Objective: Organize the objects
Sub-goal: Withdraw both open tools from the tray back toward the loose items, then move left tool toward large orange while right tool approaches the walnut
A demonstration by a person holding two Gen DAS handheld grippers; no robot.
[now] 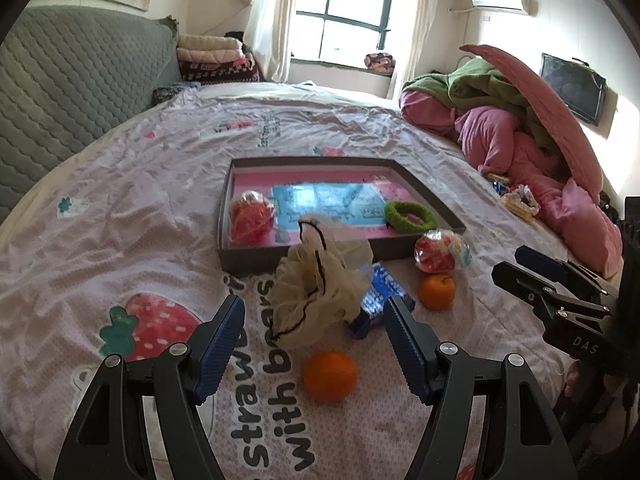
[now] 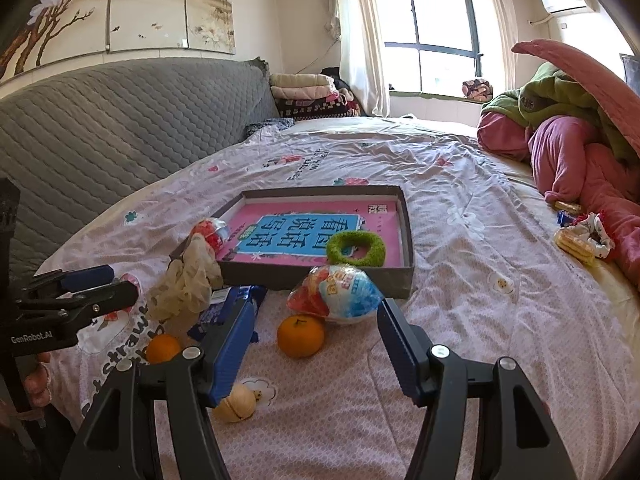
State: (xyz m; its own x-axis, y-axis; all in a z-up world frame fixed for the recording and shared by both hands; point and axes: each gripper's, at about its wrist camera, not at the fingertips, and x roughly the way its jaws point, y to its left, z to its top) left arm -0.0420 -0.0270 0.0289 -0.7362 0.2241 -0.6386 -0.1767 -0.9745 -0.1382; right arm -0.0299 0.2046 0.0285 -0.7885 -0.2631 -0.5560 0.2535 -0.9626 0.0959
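Both tools wide, empty; left tool should straddle mesh pouf centrally, pinching bulk, not cord.

A pale pink sheet printed with red strawberries is seen. A grey tray lined pink and blue, a green ring, two oranges and a cream mesh puff are shown.

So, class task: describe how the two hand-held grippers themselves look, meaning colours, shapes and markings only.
Both are alike: the left hand-held gripper and right hand-held gripper have angular matte black frames with triangular cut-outs, silver round bolts, and blue ribbed pads on the fingers. White lettering reads "GenRobot.AI" on the left one's side and "DAS" on the right's.
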